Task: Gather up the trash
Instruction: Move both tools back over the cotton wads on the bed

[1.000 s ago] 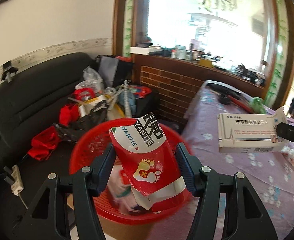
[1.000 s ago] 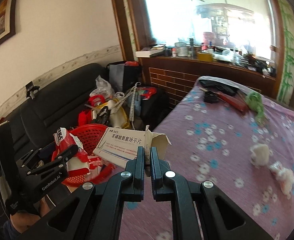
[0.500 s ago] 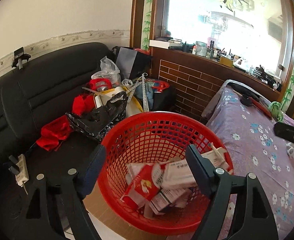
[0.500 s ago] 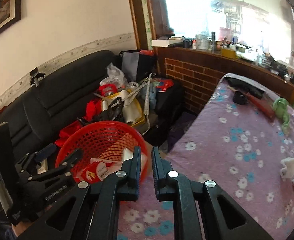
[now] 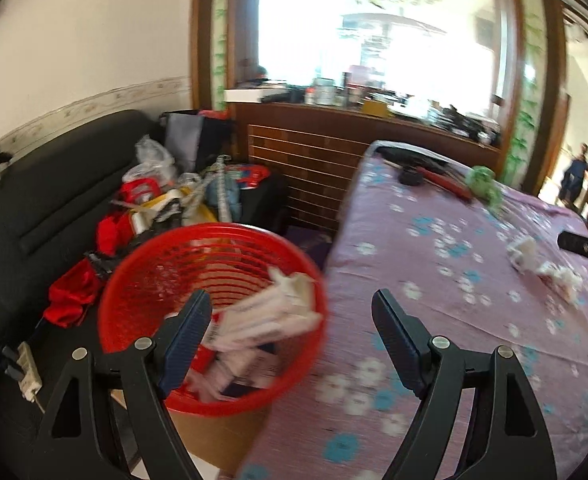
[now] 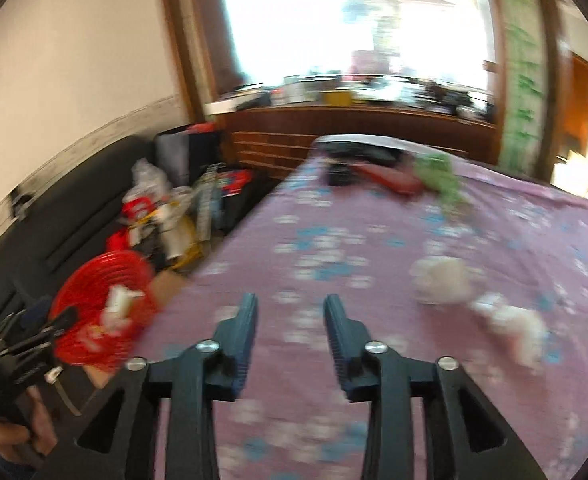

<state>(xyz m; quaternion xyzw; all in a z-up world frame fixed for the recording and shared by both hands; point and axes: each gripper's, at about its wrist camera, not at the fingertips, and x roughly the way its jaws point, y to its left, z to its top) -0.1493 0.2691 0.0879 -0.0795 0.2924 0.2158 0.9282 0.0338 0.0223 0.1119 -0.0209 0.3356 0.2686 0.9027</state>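
Two crumpled white tissues [image 6: 441, 280] lie side by side on the purple flowered tablecloth [image 6: 333, 240], well right of the red basket [image 5: 150, 280]; they are blurred lumps, so I cannot tell a long axis. The basket, beside the table's left edge, holds a heap of boxes [image 5: 262, 320] I cannot count. My left gripper [image 5: 290, 340] gapes wide and empty over the basket's rim; my right gripper [image 6: 290, 320] hangs partly open, empty, above the cloth. A black sofa [image 5: 34, 208] runs behind the basket.
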